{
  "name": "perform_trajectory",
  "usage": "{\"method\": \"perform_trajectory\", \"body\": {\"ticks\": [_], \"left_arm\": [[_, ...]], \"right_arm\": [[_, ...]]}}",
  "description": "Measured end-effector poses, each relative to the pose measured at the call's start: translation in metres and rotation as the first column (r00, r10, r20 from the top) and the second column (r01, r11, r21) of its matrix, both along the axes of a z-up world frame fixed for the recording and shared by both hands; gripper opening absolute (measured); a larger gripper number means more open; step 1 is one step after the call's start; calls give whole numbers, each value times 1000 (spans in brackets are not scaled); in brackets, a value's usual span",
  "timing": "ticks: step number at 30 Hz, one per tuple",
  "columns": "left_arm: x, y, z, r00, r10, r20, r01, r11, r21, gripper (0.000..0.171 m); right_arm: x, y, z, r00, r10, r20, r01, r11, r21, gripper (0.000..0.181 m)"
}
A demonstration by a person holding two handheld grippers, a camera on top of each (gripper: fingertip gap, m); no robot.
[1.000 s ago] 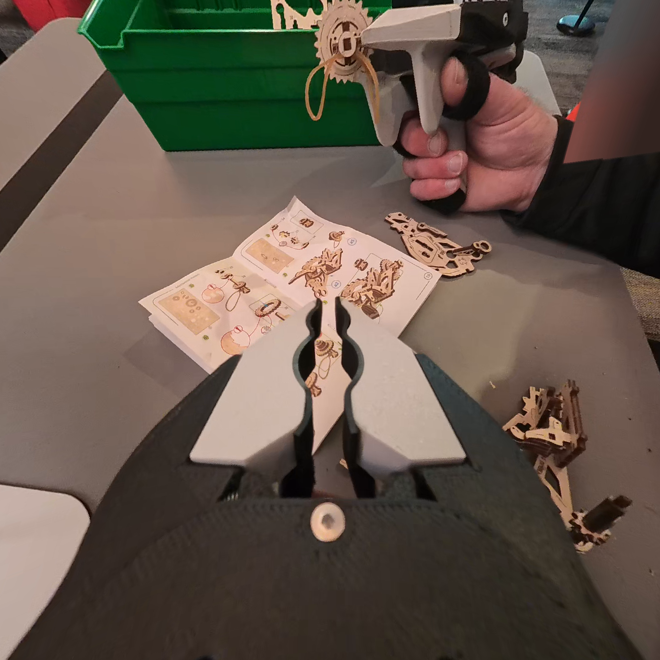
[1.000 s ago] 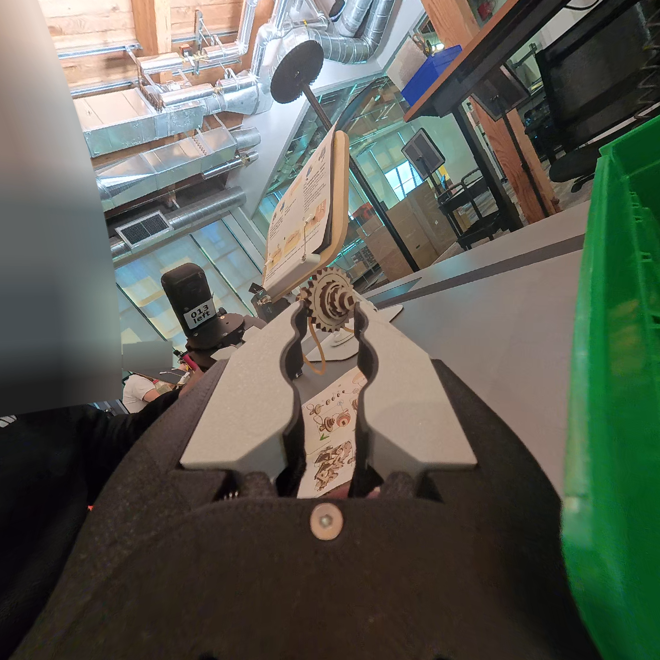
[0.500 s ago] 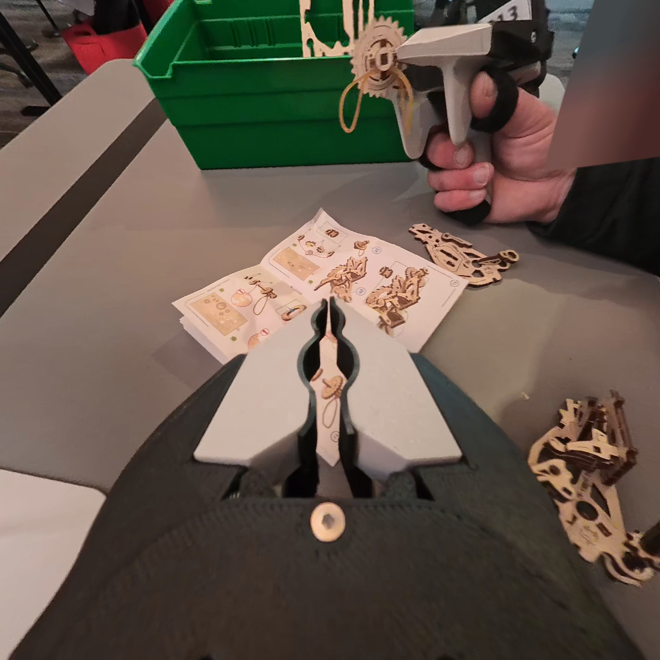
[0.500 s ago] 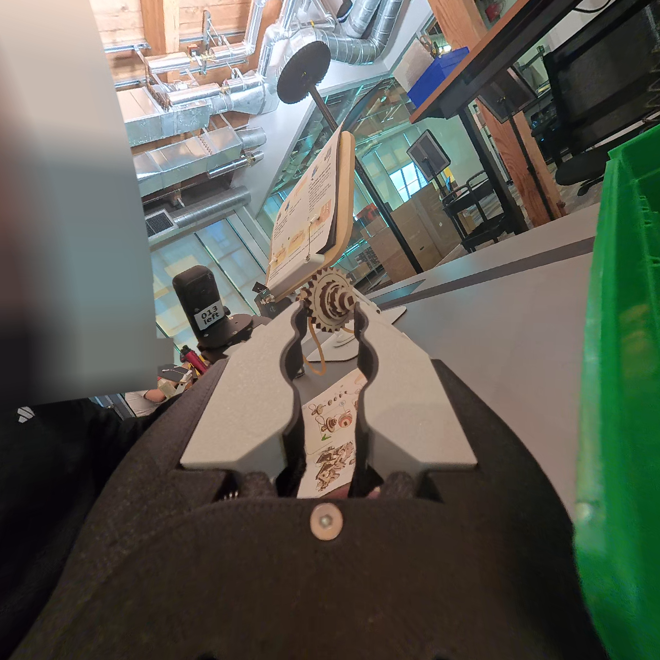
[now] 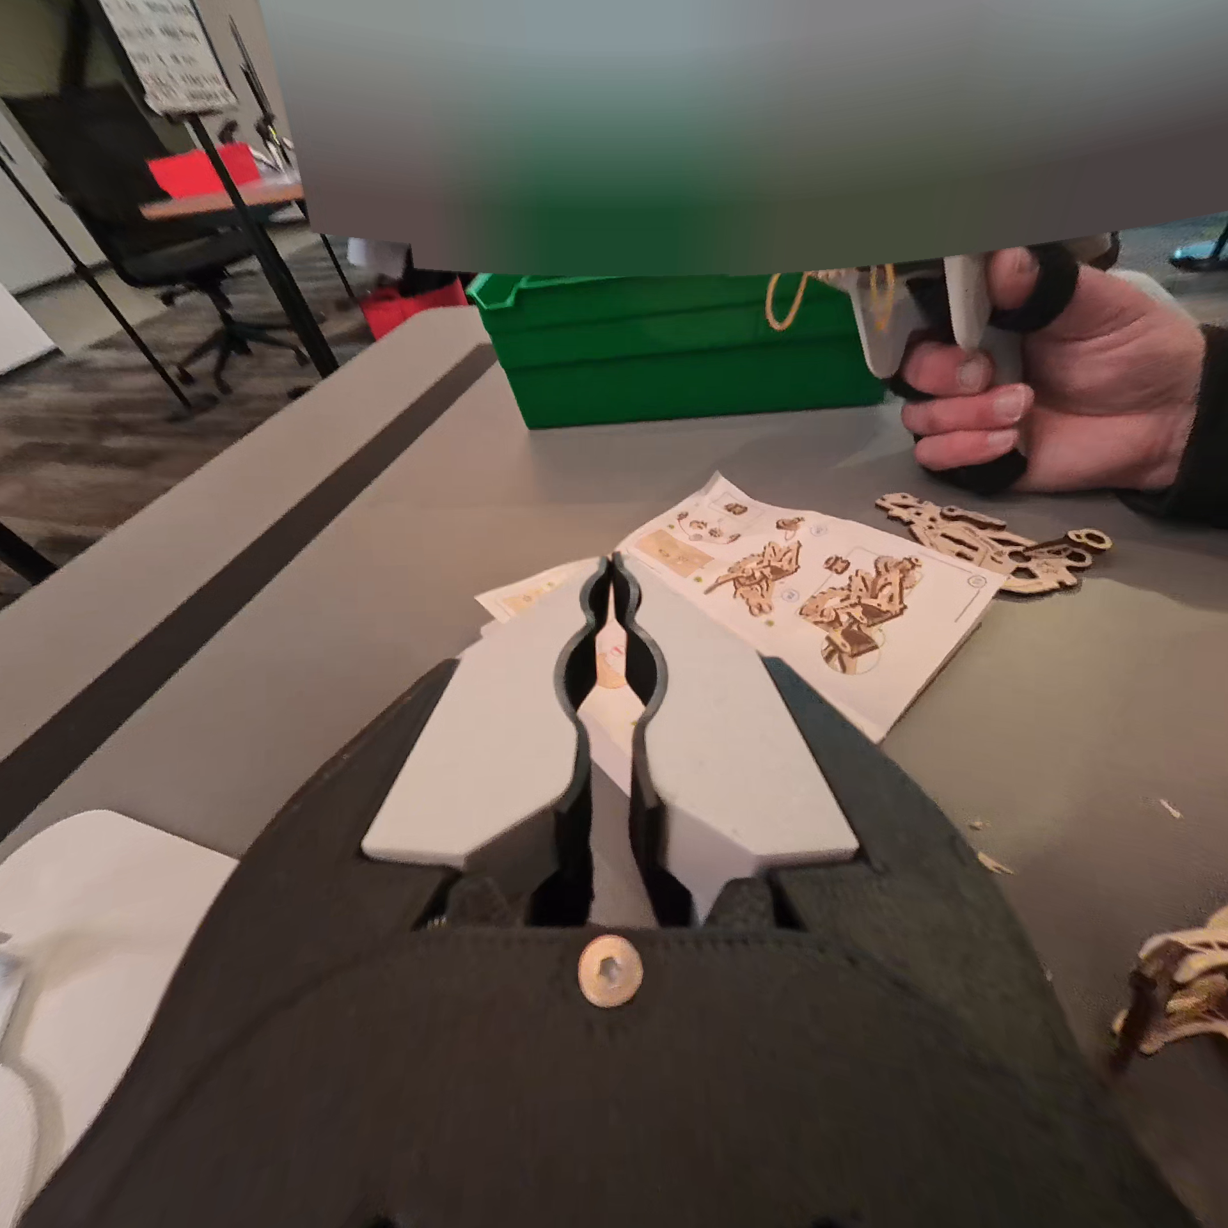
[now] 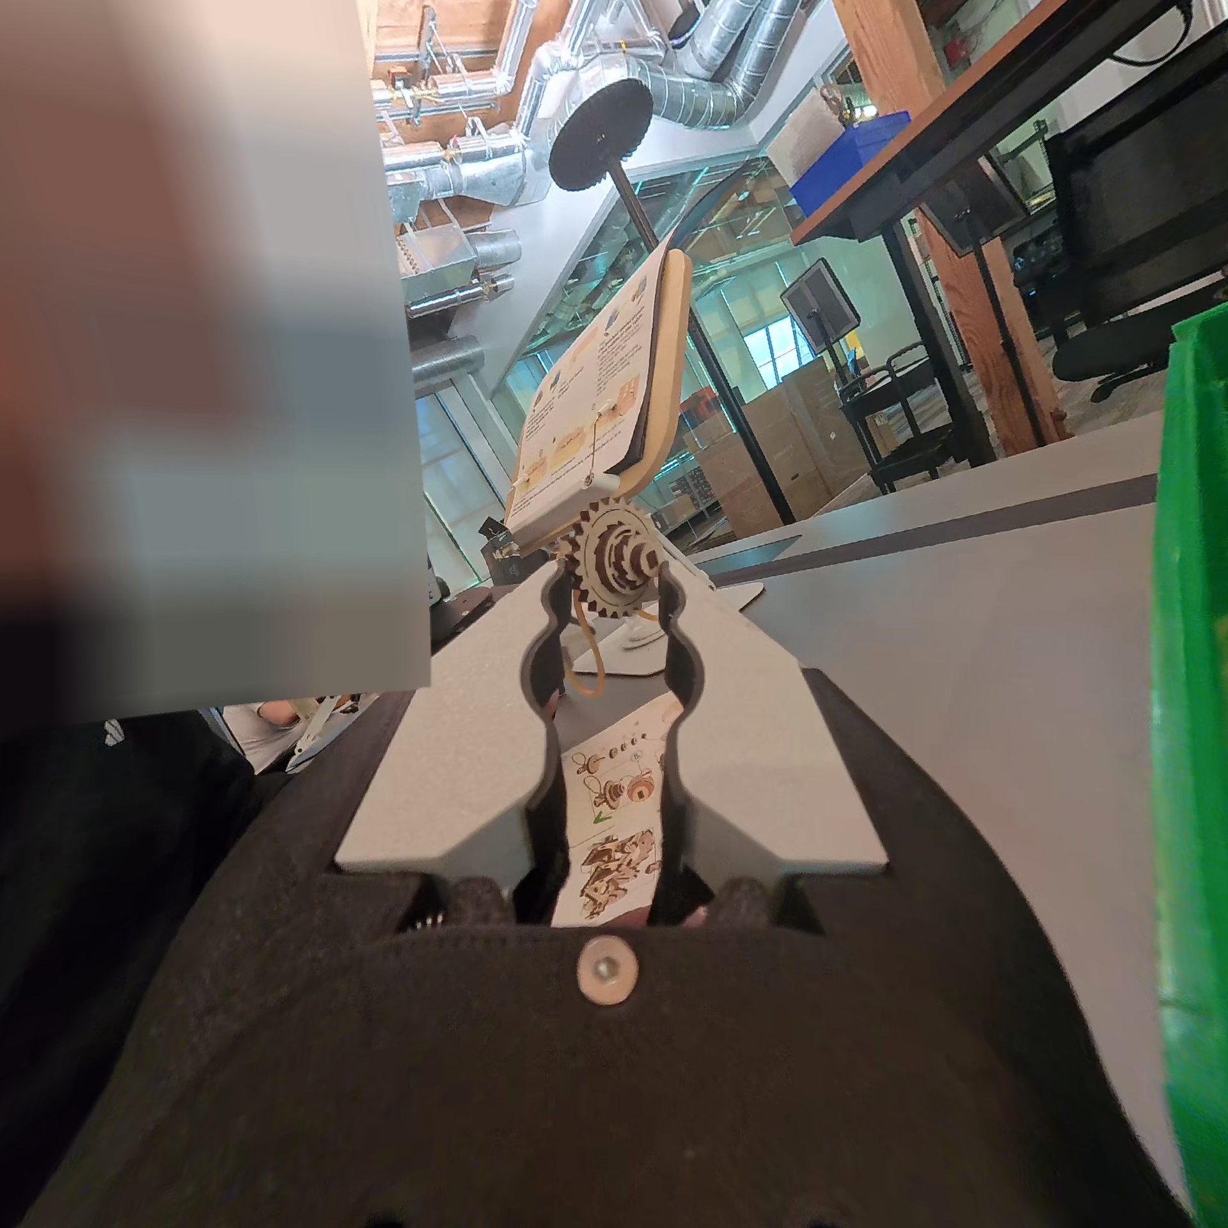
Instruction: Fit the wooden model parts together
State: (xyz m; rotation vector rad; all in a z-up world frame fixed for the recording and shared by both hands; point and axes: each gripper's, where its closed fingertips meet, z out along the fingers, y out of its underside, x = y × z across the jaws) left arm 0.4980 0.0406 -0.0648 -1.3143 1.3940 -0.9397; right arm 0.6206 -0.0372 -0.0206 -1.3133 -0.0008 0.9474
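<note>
My left gripper (image 5: 611, 566) is shut with its tips together and nothing between them, hovering over the near left part of the instruction sheet (image 5: 830, 598). My right gripper (image 6: 614, 579) is shut on a wooden gear (image 6: 608, 563) with a tan rubber band (image 6: 588, 654) hanging from it, held in the air. In the left wrist view the right gripper (image 5: 930, 319) shows at the upper right in a person's hand, with the rubber band (image 5: 784, 306) dangling. A flat wooden part (image 5: 997, 545) lies beside the sheet. A wooden sub-assembly (image 5: 1183, 990) lies at the lower right.
A green bin (image 5: 664, 352) stands at the back of the grey table (image 5: 332, 631); it fills the right edge of the right wrist view (image 6: 1189, 598). A booklet on a stand (image 6: 598, 412) rises behind the gear. A white object (image 5: 86, 930) lies at the near left. Some 15 centimeters of space lies between my two pairs of fingers.
My left gripper has closed fully and swung left and up, so the sheet and wooden parts sit further right. The right gripper keeps hold of the gear, almost still.
</note>
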Motion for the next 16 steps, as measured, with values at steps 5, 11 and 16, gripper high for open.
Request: {"method": "perform_trajectory", "body": {"ticks": [5,11,16], "left_arm": [[-5,9,3,999,45,31,-46,999,28,0],[-4,9,2,998,45,38,-46,999,14,0],[-4,8,0,998,47,34,-47,999,23,0]], "right_arm": [[-1,-1,1,1000,8,0,-8,1000,12,22],[0,-2,2,1000,10,-8,-10,1000,18,22],[1,-3,2,1000,10,-10,-9,1000,19,22]]}}
